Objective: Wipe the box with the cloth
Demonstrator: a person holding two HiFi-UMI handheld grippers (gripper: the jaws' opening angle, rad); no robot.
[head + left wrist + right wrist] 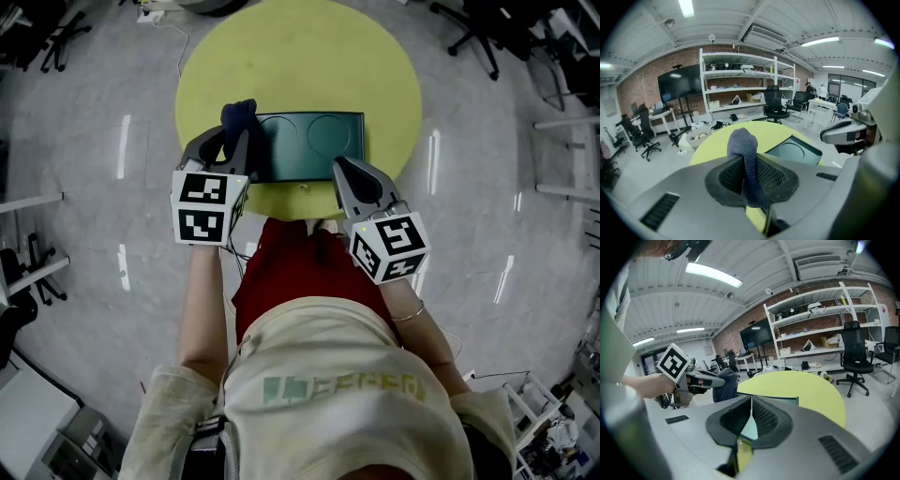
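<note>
A dark green box (310, 145) with two round recesses in its top lies at the near side of the round yellow table (300, 56). My left gripper (230, 142) is shut on a dark blue cloth (239, 116), held at the box's left end. In the left gripper view the cloth (743, 145) sticks up between the shut jaws, with the box (794, 151) to the right. My right gripper (343, 167) is shut with nothing in it, at the box's front right edge. The right gripper view shows the box (749, 428) under its tips (751, 401).
Grey floor surrounds the table. Office chairs (476, 33) stand at the far right and far left (56, 39). White shelves (740, 84) and desks line a brick wall. The person's red lap (300, 272) is close to the table's near edge.
</note>
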